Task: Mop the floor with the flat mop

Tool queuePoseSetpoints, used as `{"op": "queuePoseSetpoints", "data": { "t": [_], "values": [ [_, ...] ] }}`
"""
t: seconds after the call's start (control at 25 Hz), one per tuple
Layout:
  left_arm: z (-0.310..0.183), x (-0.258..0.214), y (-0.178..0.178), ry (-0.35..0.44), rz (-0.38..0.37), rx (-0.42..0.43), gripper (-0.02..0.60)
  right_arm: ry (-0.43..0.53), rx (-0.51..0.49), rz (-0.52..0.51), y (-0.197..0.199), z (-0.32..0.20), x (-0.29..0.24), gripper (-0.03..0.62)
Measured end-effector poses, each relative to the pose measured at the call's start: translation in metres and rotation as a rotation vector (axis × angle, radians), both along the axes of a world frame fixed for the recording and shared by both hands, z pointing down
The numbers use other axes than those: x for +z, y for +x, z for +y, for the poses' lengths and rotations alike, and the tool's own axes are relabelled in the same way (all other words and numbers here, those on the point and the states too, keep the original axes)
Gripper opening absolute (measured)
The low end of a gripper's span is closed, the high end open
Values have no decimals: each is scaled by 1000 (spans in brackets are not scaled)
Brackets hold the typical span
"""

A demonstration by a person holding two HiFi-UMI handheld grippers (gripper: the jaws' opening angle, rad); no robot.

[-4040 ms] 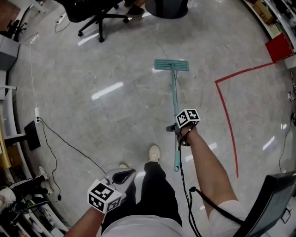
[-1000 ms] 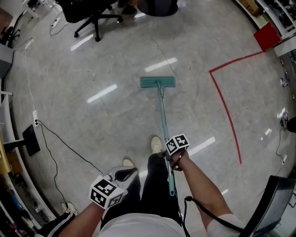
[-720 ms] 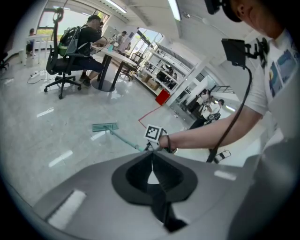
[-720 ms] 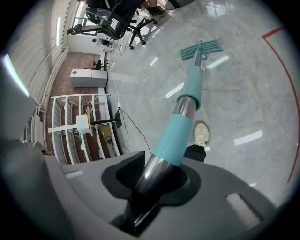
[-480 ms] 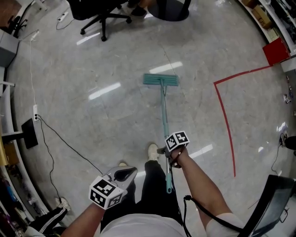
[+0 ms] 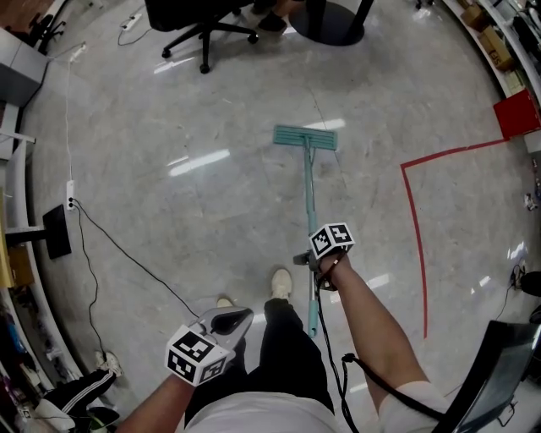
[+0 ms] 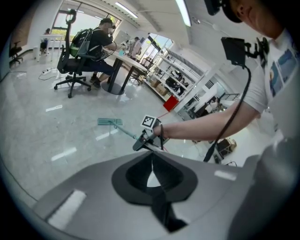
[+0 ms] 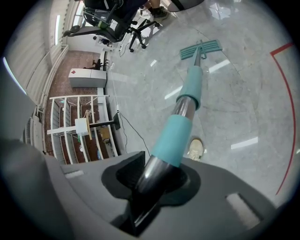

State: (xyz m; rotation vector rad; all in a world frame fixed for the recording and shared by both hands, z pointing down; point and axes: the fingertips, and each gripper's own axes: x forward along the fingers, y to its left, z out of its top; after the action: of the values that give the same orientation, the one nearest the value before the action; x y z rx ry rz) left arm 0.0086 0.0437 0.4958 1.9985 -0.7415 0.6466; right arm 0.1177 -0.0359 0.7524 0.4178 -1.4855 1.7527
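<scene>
Head view: the flat mop [image 6: 308,199] has its long axis pointing straight away from the person. Its teal head lies flat on the floor [image 6: 169,110] at the far end, and the handle slants back to the right gripper [image 6: 307,258]. That gripper's jaws clamp the bare metal shaft just below a teal sleeve. The left gripper [image 6: 226,321] hangs beside the person's leg, jaws pressed together on nothing. The floor is glossy grey stone, with a red tape line [image 6: 412,237], a black cable [image 6: 127,262] and an office chair [image 6: 203,21].
</scene>
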Motion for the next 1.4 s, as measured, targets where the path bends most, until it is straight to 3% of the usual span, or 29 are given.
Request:
{"op": "queuePoseSetpoints", "data": {
  "t": [0.36, 0.6, 1.08, 1.4],
  "values": [
    [11, 1, -13, 4, -13, -23, 6, 24, 45, 6, -2, -45, 2, 98],
    [26, -3, -20, 20, 1, 0, 6, 37, 64, -14, 2, -33, -16, 98],
    [78, -10, -58, 52, 30, 82, 6, 50, 32, -8, -18, 151, -52, 98],
    [117, -5, -85, 58, 32, 126, 6, 14, 65, -29, -47, 256, -63, 98]
  ]
}}
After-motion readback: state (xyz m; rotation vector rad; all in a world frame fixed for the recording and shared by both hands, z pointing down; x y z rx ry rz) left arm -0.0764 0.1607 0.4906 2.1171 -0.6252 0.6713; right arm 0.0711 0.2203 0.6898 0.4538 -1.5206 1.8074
